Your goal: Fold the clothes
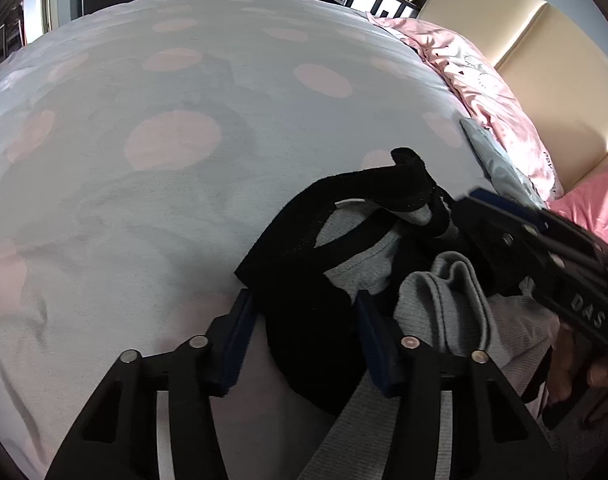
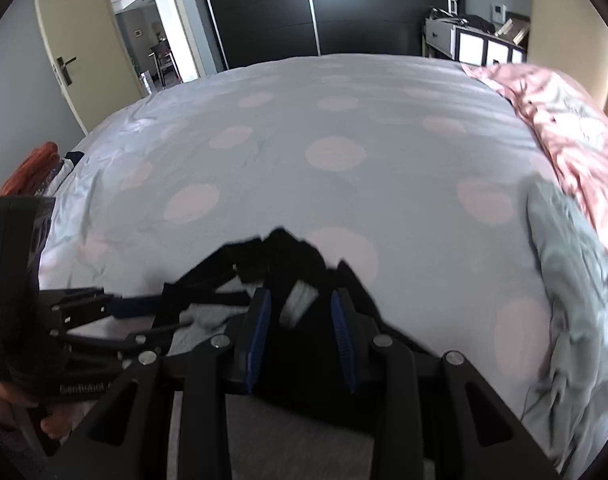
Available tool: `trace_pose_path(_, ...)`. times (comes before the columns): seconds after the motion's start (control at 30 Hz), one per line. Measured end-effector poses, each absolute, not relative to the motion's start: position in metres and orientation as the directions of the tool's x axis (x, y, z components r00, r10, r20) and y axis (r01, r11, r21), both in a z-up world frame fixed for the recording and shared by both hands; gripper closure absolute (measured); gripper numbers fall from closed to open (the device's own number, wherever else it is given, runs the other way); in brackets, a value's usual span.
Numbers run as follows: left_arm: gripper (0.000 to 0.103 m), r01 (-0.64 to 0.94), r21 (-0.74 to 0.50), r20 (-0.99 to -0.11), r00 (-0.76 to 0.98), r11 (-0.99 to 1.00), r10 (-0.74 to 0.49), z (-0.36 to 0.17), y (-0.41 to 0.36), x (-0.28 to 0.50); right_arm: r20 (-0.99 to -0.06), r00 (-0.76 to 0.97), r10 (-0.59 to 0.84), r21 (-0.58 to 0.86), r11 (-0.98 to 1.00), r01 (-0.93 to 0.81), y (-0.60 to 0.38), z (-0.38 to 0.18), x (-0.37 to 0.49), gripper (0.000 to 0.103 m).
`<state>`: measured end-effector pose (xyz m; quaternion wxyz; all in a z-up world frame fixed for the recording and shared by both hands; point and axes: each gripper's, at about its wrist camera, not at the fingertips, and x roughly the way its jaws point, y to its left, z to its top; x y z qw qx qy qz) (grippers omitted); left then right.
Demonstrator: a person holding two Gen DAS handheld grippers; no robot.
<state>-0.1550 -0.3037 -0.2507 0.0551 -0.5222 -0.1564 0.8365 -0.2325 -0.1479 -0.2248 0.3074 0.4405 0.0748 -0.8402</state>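
We are looking across a bed [image 1: 176, 80] covered by a pale grey sheet with large faded pink dots, lightly creased. In the right wrist view a cream door [image 2: 80, 40] stands open at far left, a dark wardrobe [image 2: 304, 8] fills the back wall, and a white shelf unit [image 2: 476, 42] sits to its right. A crumpled pink quilt [image 1: 484, 76] lies along the right edge of the bed, against a beige headboard [image 1: 552, 52].

The garment [image 1: 304, 248] lies bunched at the near edge of the bed. It is black on the outside with a light grey lining showing through the openings, and one black strap or corner sticks up from the heap. Just right of it lies a folded piece of ribbed grey cloth [image 1: 444, 304].

Our left claw [image 1: 304, 332] has its blue pads on either side of a black fold of the garment; the right pad touches the cloth, while pale sheet shows inside the left one, so it is not pinching. Our right claw [image 2: 300, 336] also straddles black fabric, which fills the gap between its pads, but the blur keeps us from telling whether it is pressing. In the right wrist view, a hand [image 2: 8, 400] shows behind the left claw.
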Motion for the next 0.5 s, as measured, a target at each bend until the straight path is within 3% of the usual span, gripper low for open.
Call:
trace_pose_path(0.03, 0.065, 0.069, -0.336, -0.854, -0.444, -0.939, 0.273, -0.251, -0.304, -0.155, -0.795, -0.411, -0.447, 0.142, -0.796, 0.589, -0.151, -0.227, -0.237, 0.059)
trace_pose_path(0.13, 0.073, 0.056, -0.352, -0.852, -0.432, -0.934, 0.295, -0.254, -0.301, -0.157, -0.831, -0.365, -0.419, 0.136, -0.791, 0.597, -0.161, -0.24, -0.247, 0.059)
trace_pose_path(0.2, 0.081, 0.055, -0.36, -0.851, -0.429, -0.931, 0.304, -0.256, -0.3, -0.159, -0.842, -0.355, -0.406, 0.138, -0.799, 0.585, -0.161, -0.248, -0.247, 0.067)
trace_pose_path(0.23, 0.085, 0.061, -0.363, -0.85, -0.429, -0.93, 0.304, -0.256, -0.301, -0.16, -0.84, -0.368, -0.399, 0.128, -0.805, 0.58, -0.159, -0.247, -0.244, 0.081)
trace_pose_path(0.3, 0.088, 0.072, -0.372, -0.846, -0.436, -0.926, 0.306, -0.253, -0.304, -0.16, -0.831, -0.399, -0.388, 0.108, -0.815, 0.569, -0.154, -0.243, -0.239, 0.09)
trace_pose_path(0.5, 0.091, 0.06, -0.392, -0.784, -0.545, -0.918, 0.299, -0.204, -0.311, -0.143, -0.761, -0.529, -0.375, 0.047, -0.846, 0.531, -0.135, -0.179, -0.219, 0.093)
